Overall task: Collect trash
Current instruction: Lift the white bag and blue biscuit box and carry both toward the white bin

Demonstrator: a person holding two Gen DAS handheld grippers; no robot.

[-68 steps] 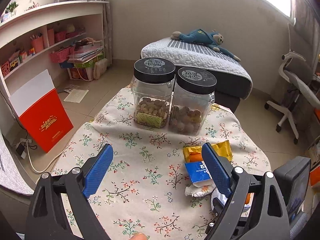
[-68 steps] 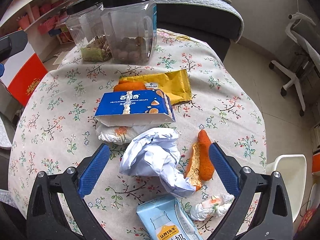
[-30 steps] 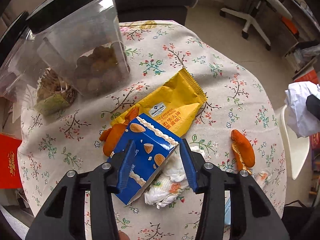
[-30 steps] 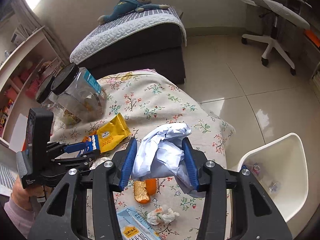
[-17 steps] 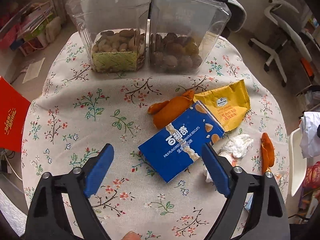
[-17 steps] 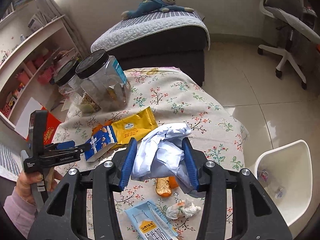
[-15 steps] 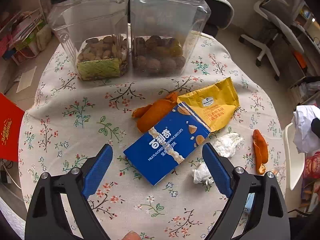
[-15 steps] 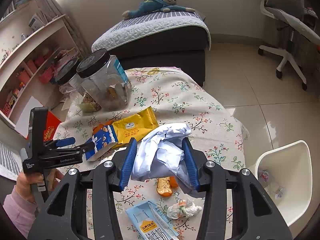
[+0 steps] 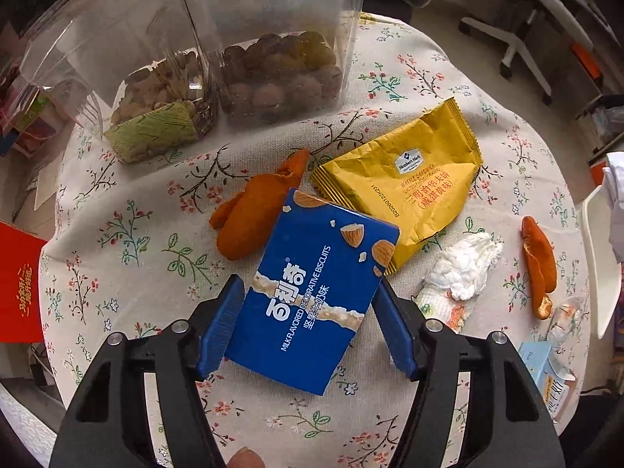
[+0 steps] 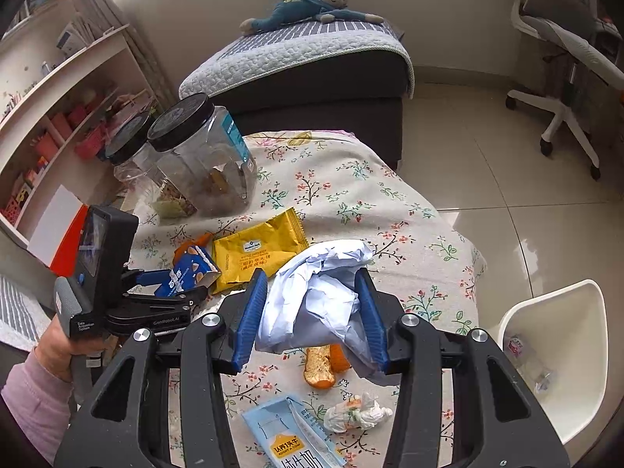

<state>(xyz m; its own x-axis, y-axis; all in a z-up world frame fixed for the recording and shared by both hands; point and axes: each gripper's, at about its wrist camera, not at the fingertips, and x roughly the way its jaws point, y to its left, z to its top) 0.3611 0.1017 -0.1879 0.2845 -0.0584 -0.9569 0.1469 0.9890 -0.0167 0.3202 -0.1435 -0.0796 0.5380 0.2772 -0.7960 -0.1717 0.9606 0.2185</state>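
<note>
On the flowered tablecloth [image 9: 128, 241], a blue biscuit box [image 9: 312, 304] lies partly over a yellow wrapper [image 9: 413, 187] and an orange peel [image 9: 253, 218]. My left gripper [image 9: 309, 281] points steeply down over the box with its jaws closing, and the blue pads [image 9: 220, 327] meet the box's long sides. In the right wrist view the left gripper [image 10: 171, 280] has the box [image 10: 187, 269] between its fingers. My right gripper [image 10: 310, 275] is shut on a crumpled white paper [image 10: 316, 296], held above the table.
Two clear jars [image 9: 249, 78] of nuts stand behind the wrappers. A tissue wad [image 9: 460, 273], a second peel [image 9: 540, 257] and a light-blue milk carton [image 10: 296, 436] lie near the table's right side. A white bin [image 10: 561, 355] stands on the floor beside it.
The left gripper, wide open half a second ago, has dropped closer to the blue box and narrowed its jaws onto it. The right gripper still holds the paper, almost unmoved.
</note>
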